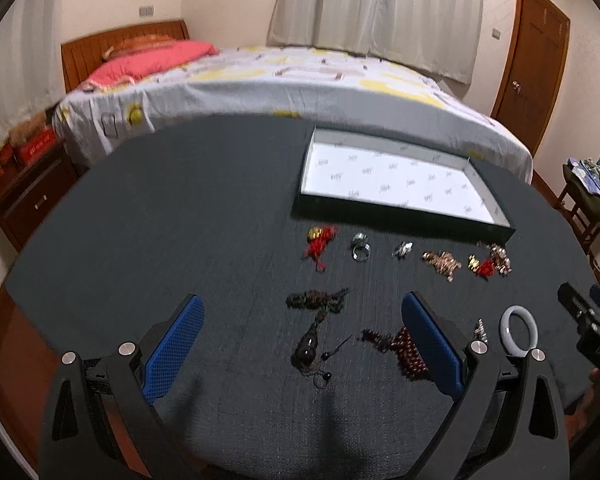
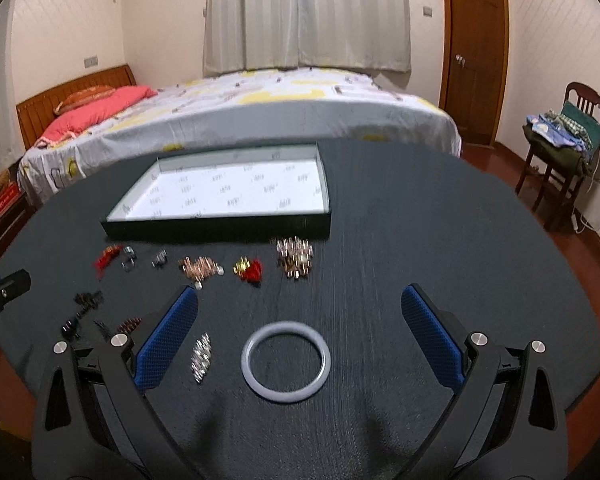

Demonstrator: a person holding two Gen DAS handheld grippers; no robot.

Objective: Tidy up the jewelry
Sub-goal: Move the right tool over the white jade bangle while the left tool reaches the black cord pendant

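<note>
On the table (image 2: 440,220) the tray (image 2: 220,227) lies toward the far edge, with a row of small jewelry pieces (image 2: 204,266) just before its near wall. Nearer the front edge lie the bangle (image 2: 286,361) to the right, a small chain (image 2: 201,356) just left of it, and the bead strands (image 1: 316,332) further left.

The left gripper (image 1: 302,334) hovers with jaws wide apart over dark beads (image 1: 316,300) on the tabletop (image 1: 160,220); the tray (image 1: 400,184) lies beyond.
</note>
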